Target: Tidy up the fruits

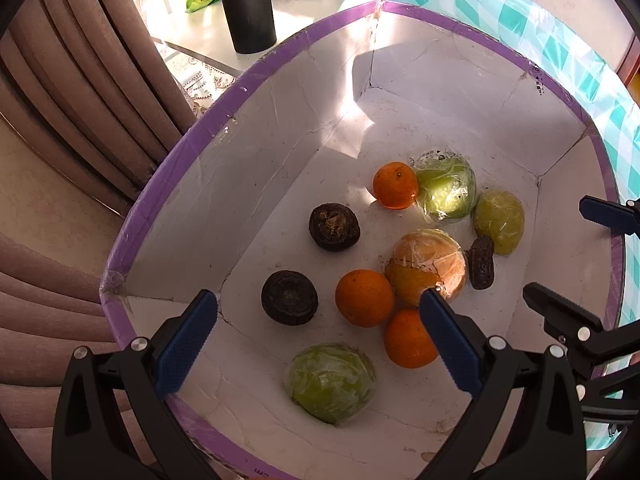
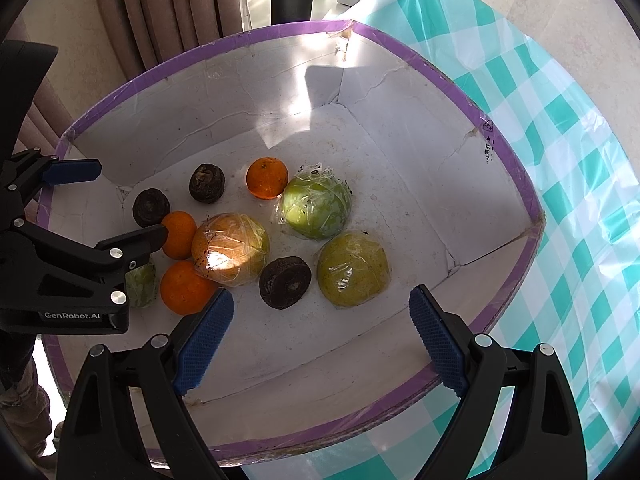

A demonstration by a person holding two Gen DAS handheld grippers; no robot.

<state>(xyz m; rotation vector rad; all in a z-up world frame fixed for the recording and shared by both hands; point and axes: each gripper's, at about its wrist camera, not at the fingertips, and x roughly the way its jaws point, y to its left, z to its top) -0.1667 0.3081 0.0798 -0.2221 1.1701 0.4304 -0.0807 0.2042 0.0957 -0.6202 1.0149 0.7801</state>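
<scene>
Below the left wrist camera, a white box with a purple rim (image 1: pixel 180 152) is seen, and the fruits are gathered on its floor. The left gripper (image 1: pixel 316 340) is held spread wide over the box, nothing between its blue pads. Between those fingers lie a dark round fruit (image 1: pixel 289 297), an orange (image 1: pixel 364 298) and a wrapped green fruit (image 1: pixel 331 382). Farther in, a second dark fruit (image 1: pixel 334 227), another orange (image 1: pixel 396 186) and a wrapped pale green fruit (image 1: pixel 446 188) are found. The right gripper (image 1: pixel 576 260) is seen at the right edge, jaws apart.

From the right wrist camera, the right gripper (image 2: pixel 320 336) is shown open and empty above the box's near wall (image 2: pixel 320 432). Just beyond it, a dark fruit (image 2: pixel 285 282) and a wrapped yellow-green fruit (image 2: pixel 353 269) are seen, with a wrapped orange-yellow fruit (image 2: pixel 230 250) touching two oranges. A teal checked cloth (image 2: pixel 580 200) is spread beside the box.
</scene>
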